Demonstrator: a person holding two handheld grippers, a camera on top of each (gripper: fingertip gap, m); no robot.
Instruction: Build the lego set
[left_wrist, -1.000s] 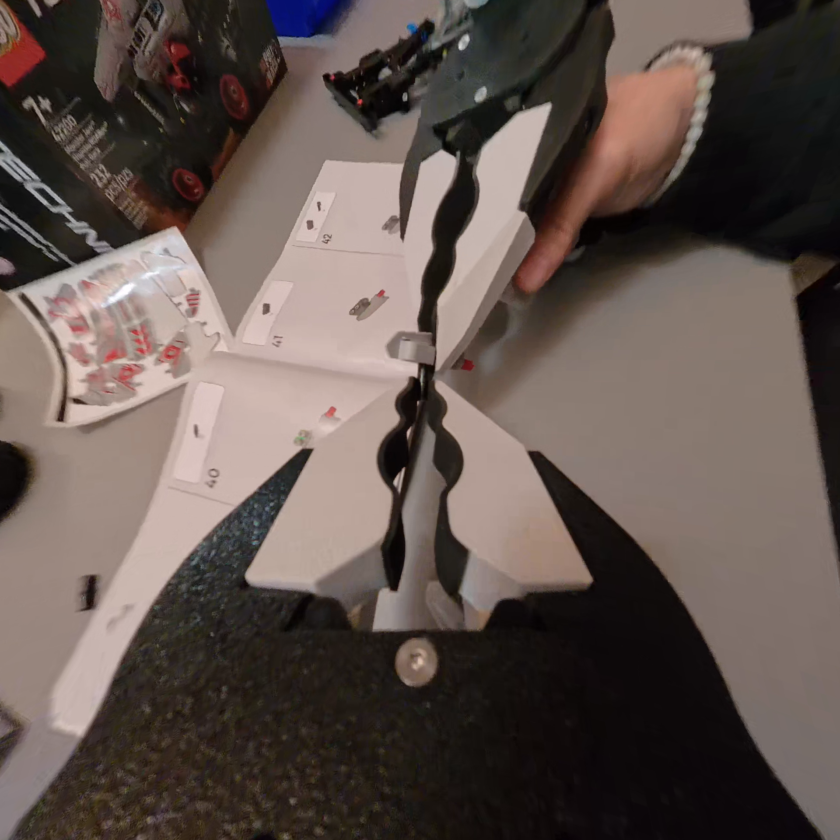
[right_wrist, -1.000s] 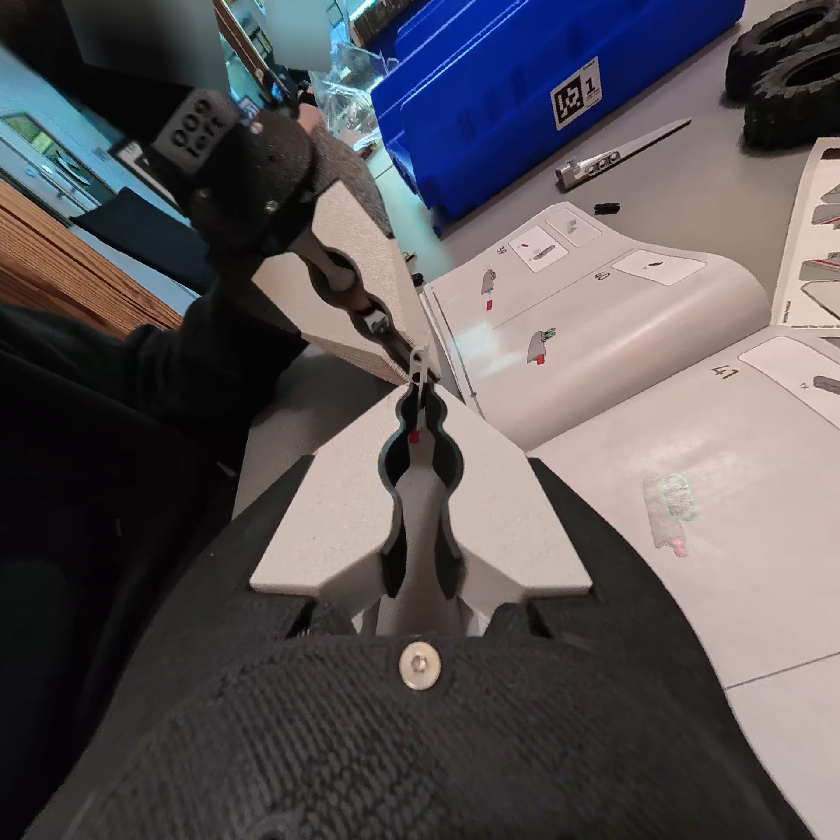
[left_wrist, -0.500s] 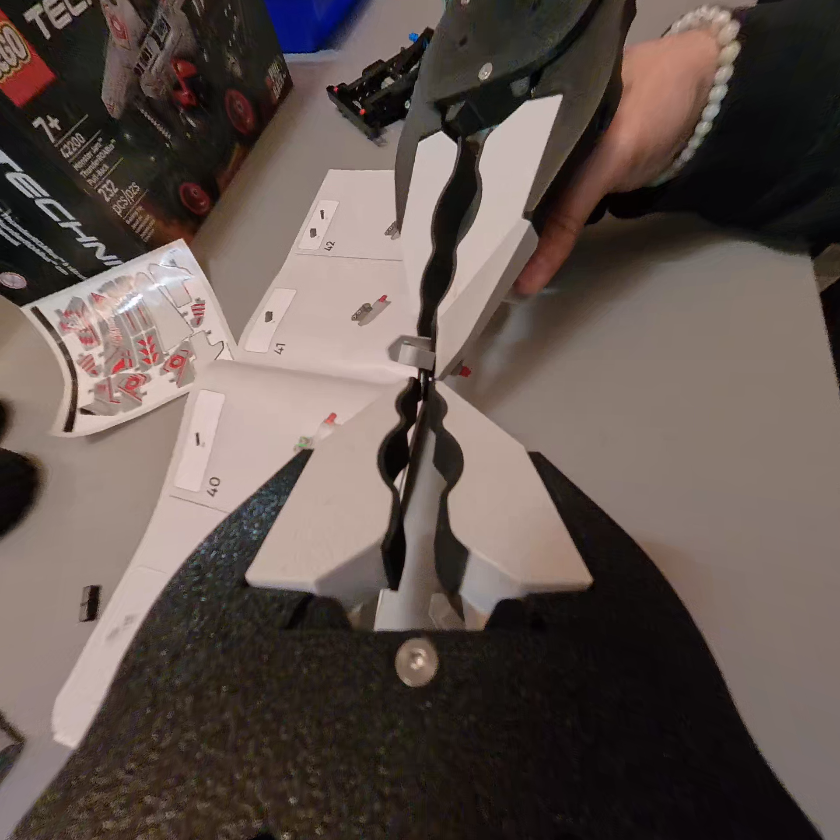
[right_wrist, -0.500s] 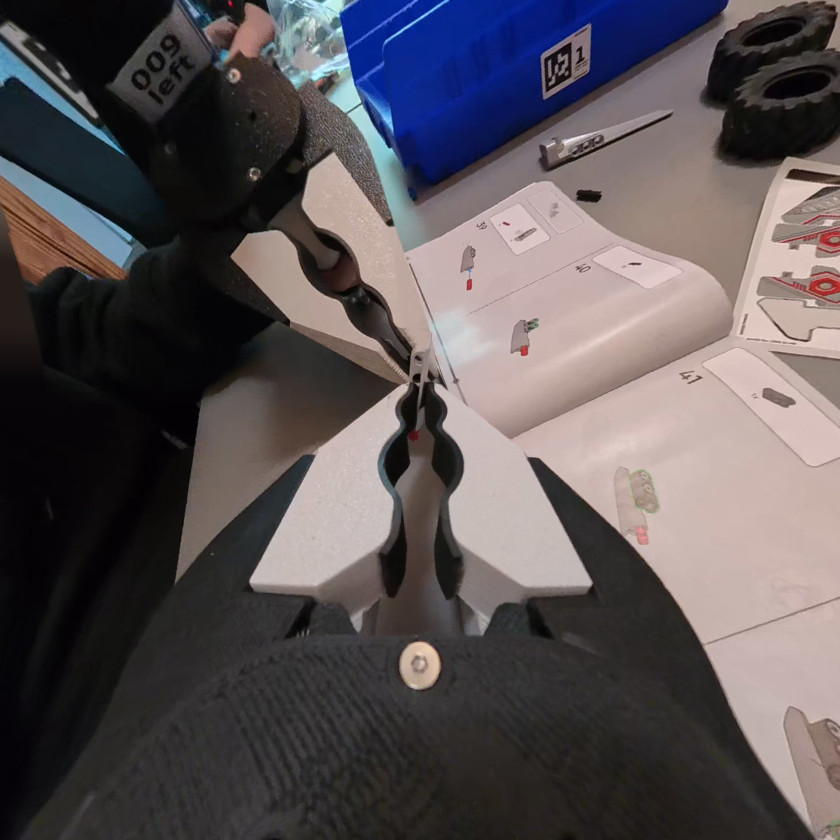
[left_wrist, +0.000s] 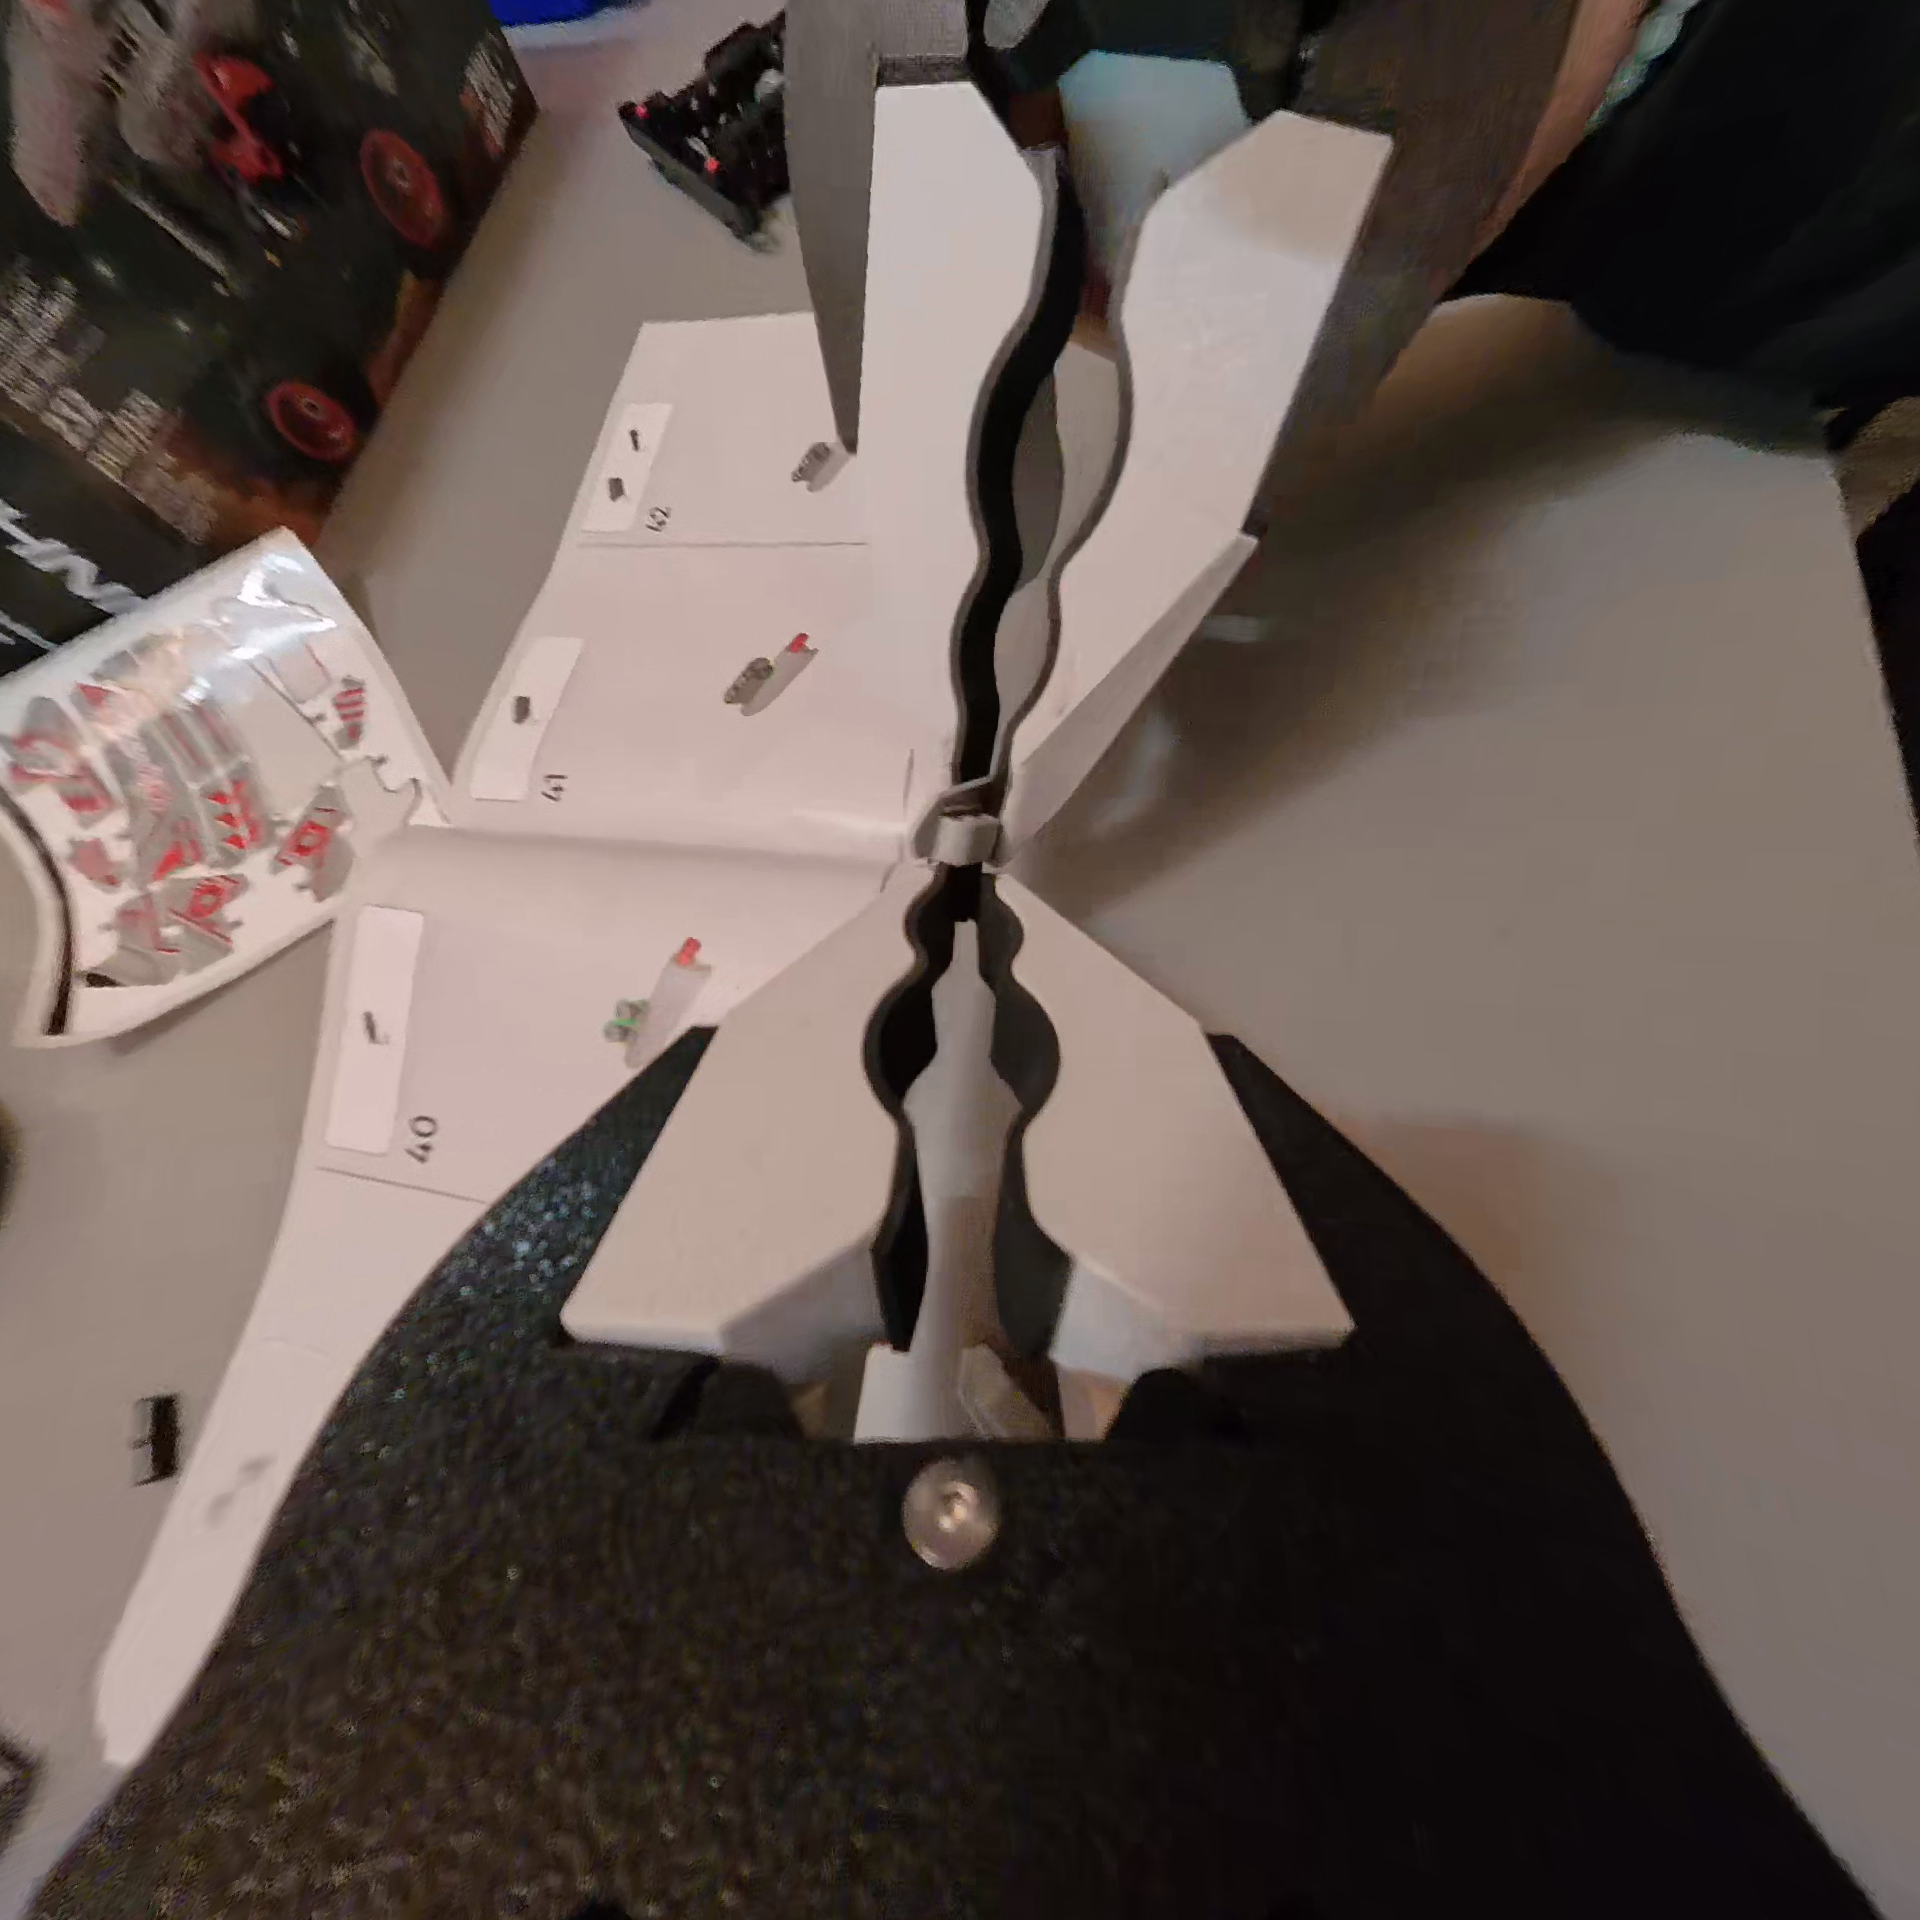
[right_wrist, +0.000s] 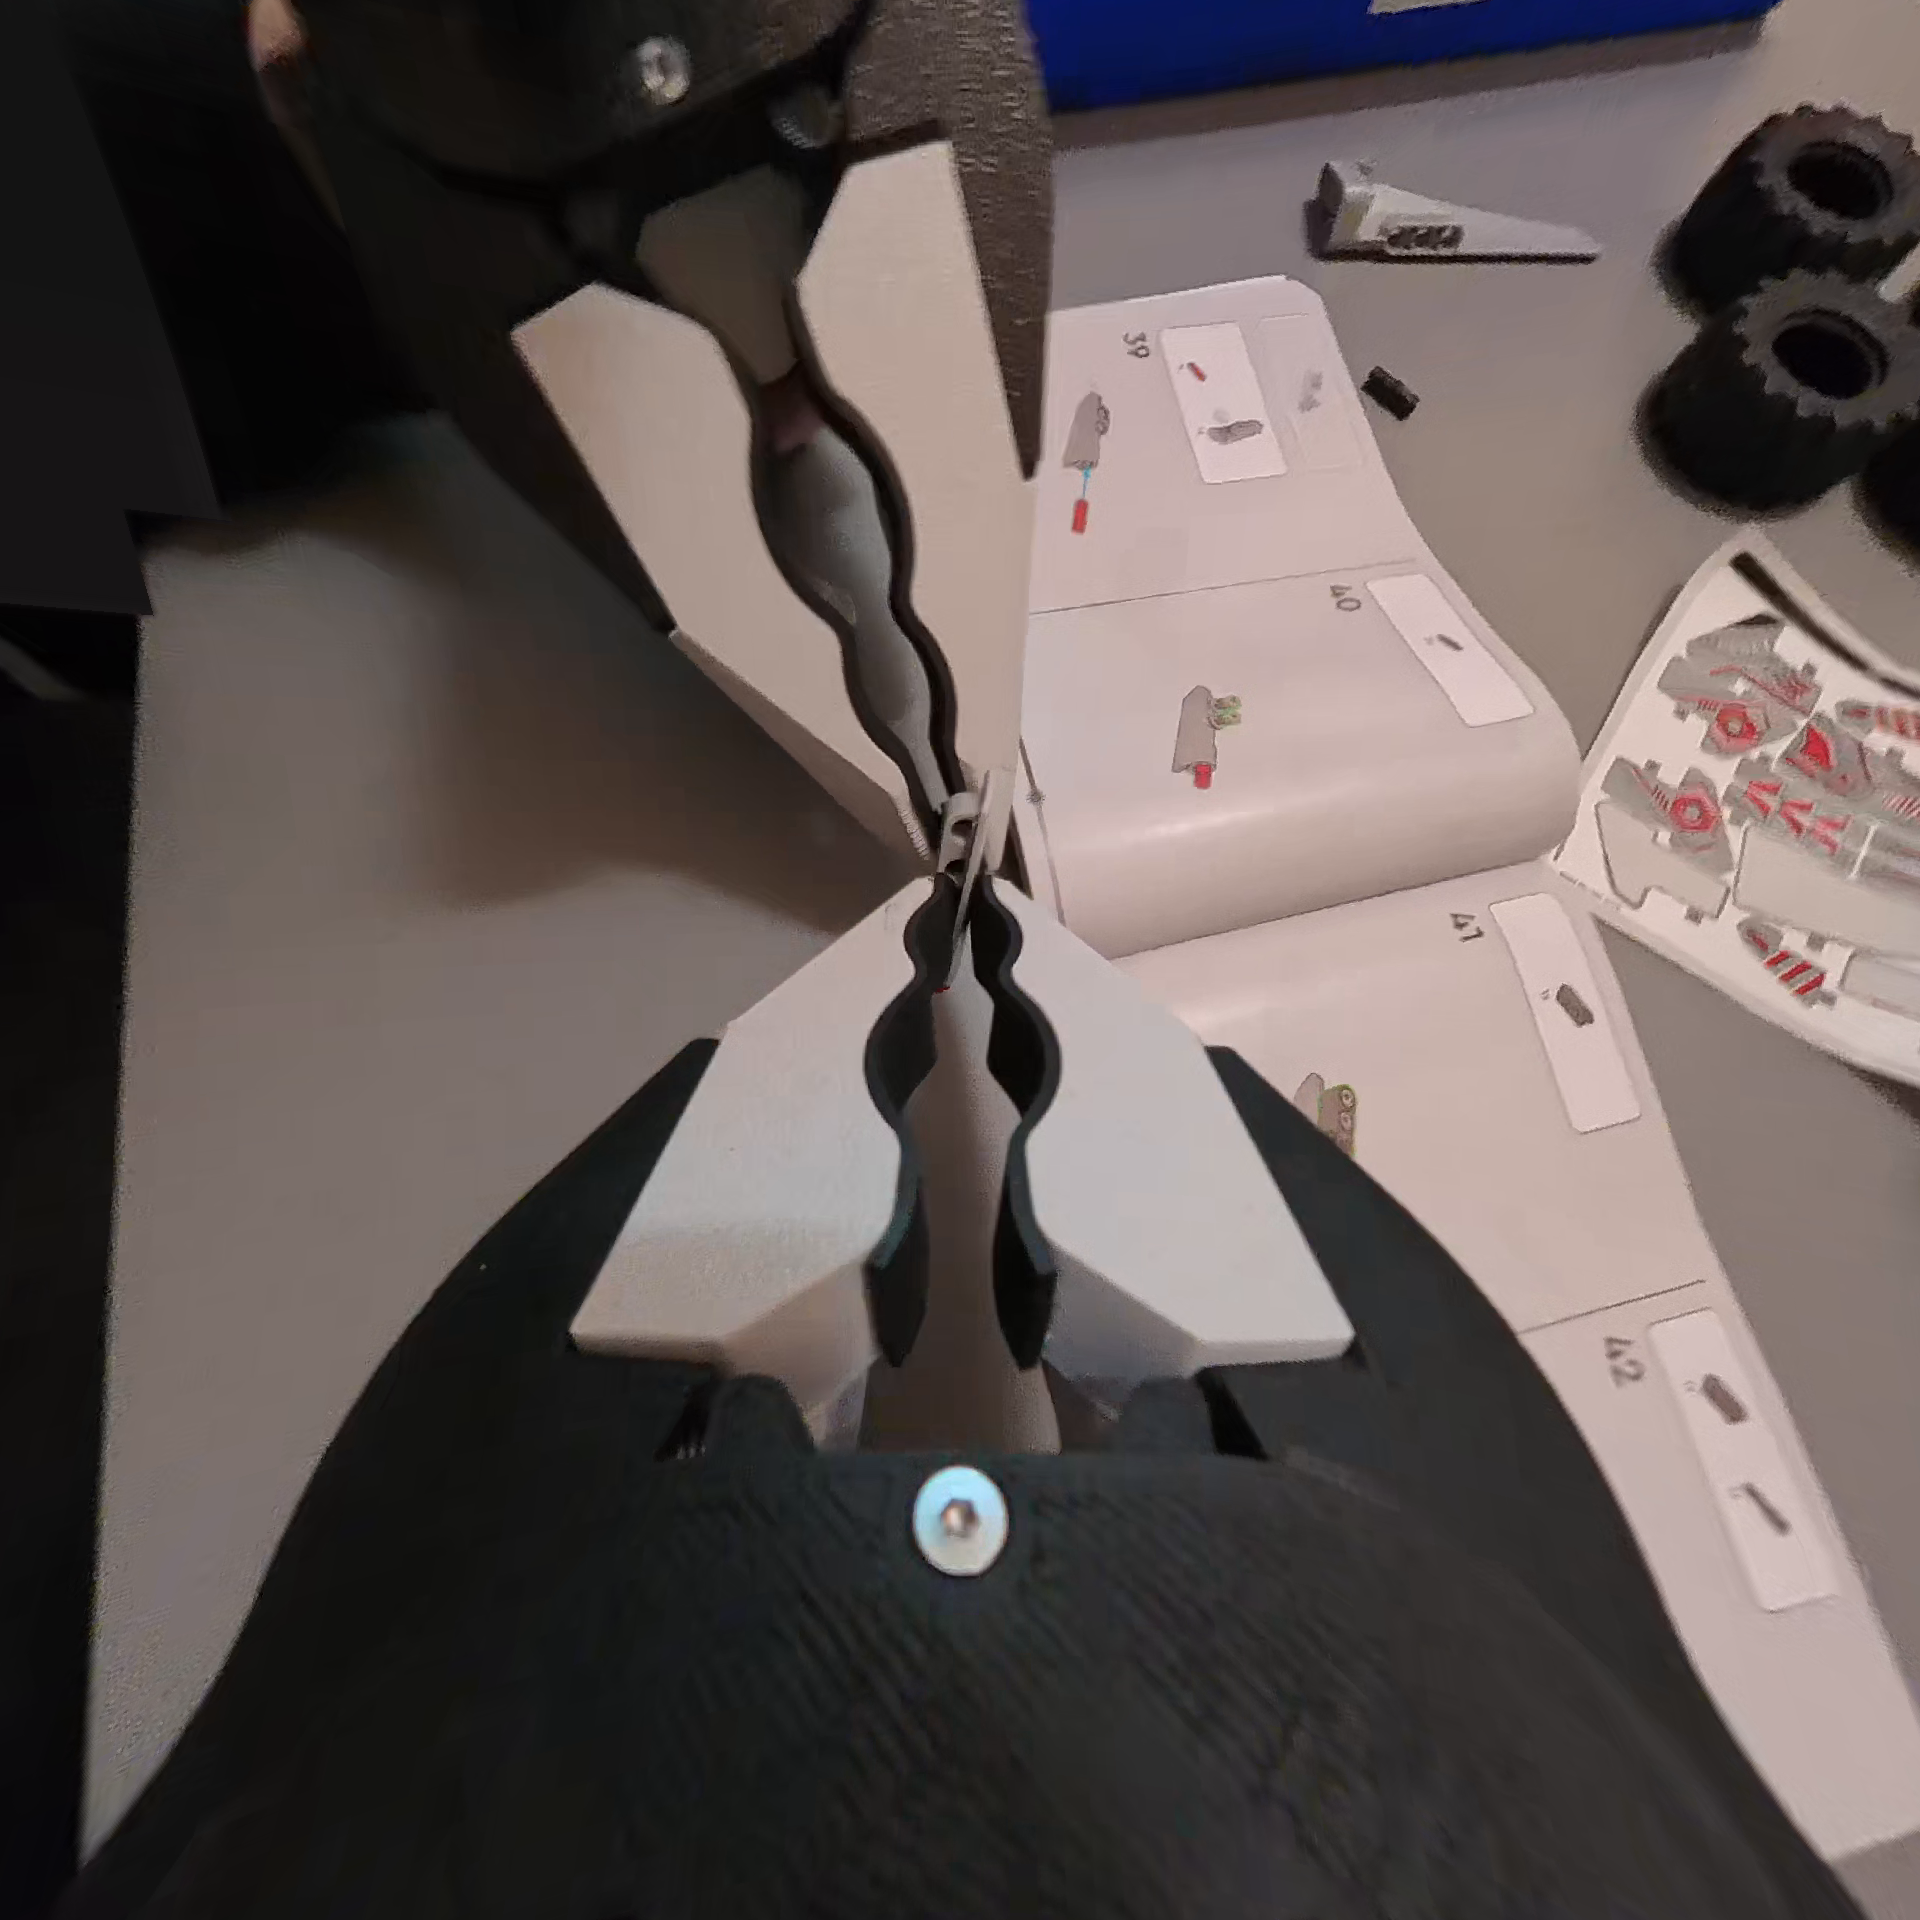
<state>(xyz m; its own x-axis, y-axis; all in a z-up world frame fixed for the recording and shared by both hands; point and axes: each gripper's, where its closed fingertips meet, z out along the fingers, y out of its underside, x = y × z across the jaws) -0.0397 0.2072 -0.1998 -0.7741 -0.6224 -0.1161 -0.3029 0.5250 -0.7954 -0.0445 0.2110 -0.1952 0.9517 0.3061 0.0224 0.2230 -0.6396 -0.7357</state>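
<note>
Bare grey table (right_wrist: 436, 935) lies open on one side of the two tip-to-tip grippers. On the other side the open instruction booklet (right_wrist: 1299, 790) covers the surface, with the sticker sheet (right_wrist: 1766, 831), black tyres (right_wrist: 1787, 353), grey wedge piece (right_wrist: 1444, 229) and box (left_wrist: 208, 229) beyond it.

Each gripper has a black, grainy, 3D-printed body that widens toward the camera, with one silver screw (left_wrist: 951, 1523) set in its middle just behind the fingers. On the left gripper (left_wrist: 961, 902) and the right gripper (right_wrist: 961, 902) alike, two pale grey wedge-shaped fingers (left_wrist: 790, 1122) taper away from that screw, their inner edges lined with wavy black pads (right_wrist: 902, 1049). A black sleeve (left_wrist: 1704, 187) shows behind the far gripper.
</note>
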